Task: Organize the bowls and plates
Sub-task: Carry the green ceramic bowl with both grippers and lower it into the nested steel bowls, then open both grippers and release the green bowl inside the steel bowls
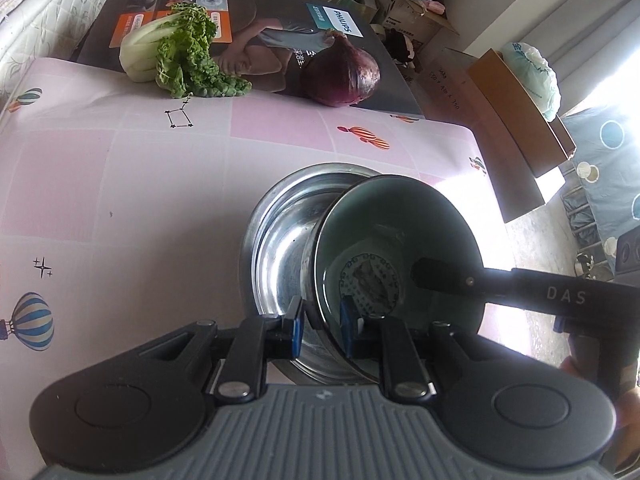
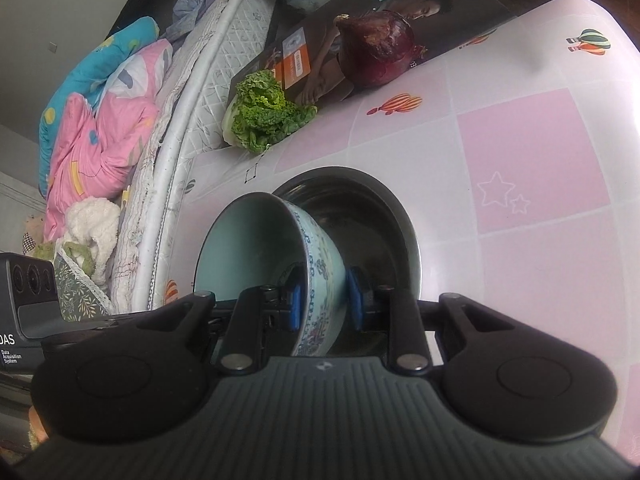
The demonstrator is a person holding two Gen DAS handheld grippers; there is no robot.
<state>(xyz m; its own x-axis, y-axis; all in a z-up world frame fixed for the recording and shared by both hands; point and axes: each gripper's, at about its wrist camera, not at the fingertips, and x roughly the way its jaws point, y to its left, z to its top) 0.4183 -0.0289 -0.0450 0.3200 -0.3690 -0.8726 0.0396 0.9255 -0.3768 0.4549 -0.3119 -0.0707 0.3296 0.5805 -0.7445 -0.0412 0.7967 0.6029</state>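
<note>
Two bowls: one steel bowl (image 1: 280, 240), one porcelain bowl (image 2: 320, 264).

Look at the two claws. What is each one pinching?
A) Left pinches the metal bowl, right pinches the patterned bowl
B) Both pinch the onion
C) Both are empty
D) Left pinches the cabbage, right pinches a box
A: the left claw is clamped on the rim of the metal bowl, and the right claw is clamped on the wall of the patterned bowl.
</note>
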